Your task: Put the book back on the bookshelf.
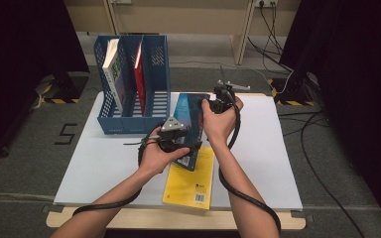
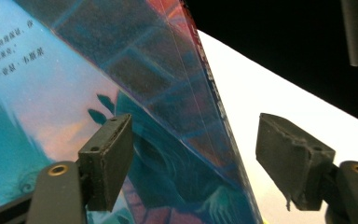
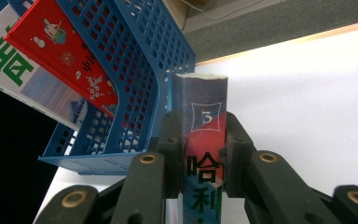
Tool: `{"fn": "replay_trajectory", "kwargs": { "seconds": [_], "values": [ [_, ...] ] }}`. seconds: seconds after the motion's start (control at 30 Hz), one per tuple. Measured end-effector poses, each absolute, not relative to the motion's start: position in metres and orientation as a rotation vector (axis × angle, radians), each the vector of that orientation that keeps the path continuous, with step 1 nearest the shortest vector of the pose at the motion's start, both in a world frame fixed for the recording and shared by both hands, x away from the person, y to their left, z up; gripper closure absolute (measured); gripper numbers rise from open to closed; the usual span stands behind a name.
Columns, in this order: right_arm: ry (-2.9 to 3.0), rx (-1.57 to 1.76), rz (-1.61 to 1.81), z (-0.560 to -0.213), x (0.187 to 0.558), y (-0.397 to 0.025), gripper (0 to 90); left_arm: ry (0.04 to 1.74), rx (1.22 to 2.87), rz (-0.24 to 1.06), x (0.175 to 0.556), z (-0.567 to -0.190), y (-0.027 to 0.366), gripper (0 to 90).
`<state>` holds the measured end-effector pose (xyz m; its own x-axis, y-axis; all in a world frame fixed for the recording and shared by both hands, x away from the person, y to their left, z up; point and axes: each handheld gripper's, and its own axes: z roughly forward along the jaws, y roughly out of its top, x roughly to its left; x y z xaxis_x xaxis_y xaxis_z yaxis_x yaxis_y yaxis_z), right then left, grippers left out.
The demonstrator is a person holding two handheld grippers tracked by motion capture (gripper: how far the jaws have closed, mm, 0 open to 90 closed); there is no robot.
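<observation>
Here, the right gripper (image 3: pixel 204 158) is squeezing the spine of a blue book (image 3: pixel 204 116), its jaws shut tight on both sides. The book is standing near the middle of the white table (image 1: pixel 268 148), just beside the blue file rack (image 1: pixel 129 84) at nine o'clock. The left gripper (image 2: pixel 196 163) is holding its jaws open around the book's lower edge. A yellow book (image 1: pixel 191 181) is lying flat at six o'clock.

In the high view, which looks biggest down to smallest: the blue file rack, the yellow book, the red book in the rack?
1. Blue file rack, clearly largest.
2. Yellow book, partly covered by the teal book, so part is hidden.
3. Red book, seen edge-on and farther away, so its true size is unsure.
</observation>
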<state>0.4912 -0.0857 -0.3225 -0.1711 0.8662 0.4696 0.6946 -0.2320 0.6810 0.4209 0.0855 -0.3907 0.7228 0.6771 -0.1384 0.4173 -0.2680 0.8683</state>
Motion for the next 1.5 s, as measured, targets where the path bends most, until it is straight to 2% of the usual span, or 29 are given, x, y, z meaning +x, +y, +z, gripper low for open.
{"fn": "replay_trajectory", "kwargs": {
  "seconds": [0.33, 0.83, 1.5],
  "values": [
    [1.813, 1.879, 1.371, -0.321, 0.487, -0.085, 74.6, 0.854, 1.925, 0.369, 0.424, -0.395, 0.077, 26.9],
    [1.809, 1.863, 1.374, -0.314, 0.481, -0.089, 74.6, 0.854, 1.922, 0.375, 0.427, -0.396, 0.075, 26.5],
    [1.798, 1.827, 1.385, -0.304, 0.472, -0.092, 74.5, 0.878, 1.923, 0.427, 0.434, -0.401, 0.084, 27.2]
  ]
}}
